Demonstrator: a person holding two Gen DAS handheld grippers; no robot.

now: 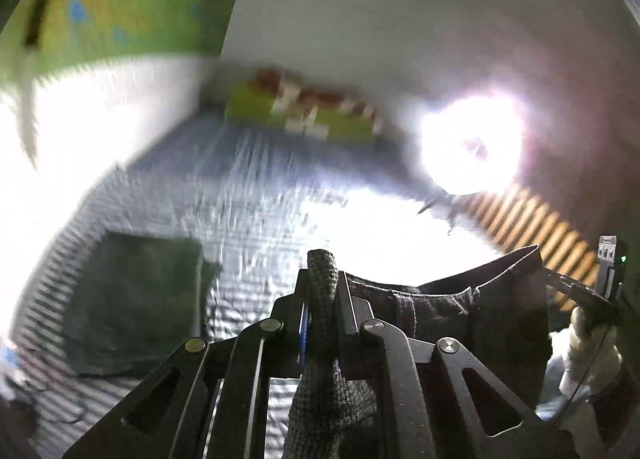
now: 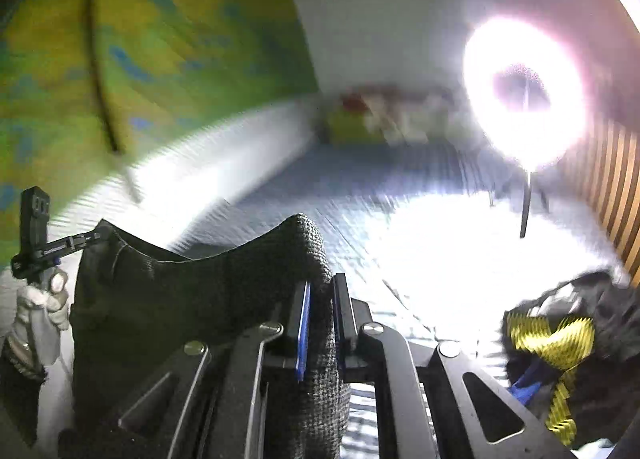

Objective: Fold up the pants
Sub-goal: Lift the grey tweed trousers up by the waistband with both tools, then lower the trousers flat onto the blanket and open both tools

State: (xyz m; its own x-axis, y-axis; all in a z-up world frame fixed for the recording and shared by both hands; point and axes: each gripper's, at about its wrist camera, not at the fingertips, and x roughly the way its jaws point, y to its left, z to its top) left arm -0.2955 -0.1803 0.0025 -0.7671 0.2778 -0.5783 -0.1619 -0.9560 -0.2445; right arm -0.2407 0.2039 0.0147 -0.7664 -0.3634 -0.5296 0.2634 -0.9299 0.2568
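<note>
We hold the dark woven pants [image 1: 472,311] stretched above the grey ribbed bed cover [image 1: 240,195], left gripper [image 1: 322,279] and right gripper [image 2: 320,299] each clenched on their waistband.

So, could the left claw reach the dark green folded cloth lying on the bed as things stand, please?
Probably not yet. The left claw is shut on the pants, which hang stretched between it and the right claw. The way to the dark green folded cloth on the bed looks free, but the claw is occupied.
</note>
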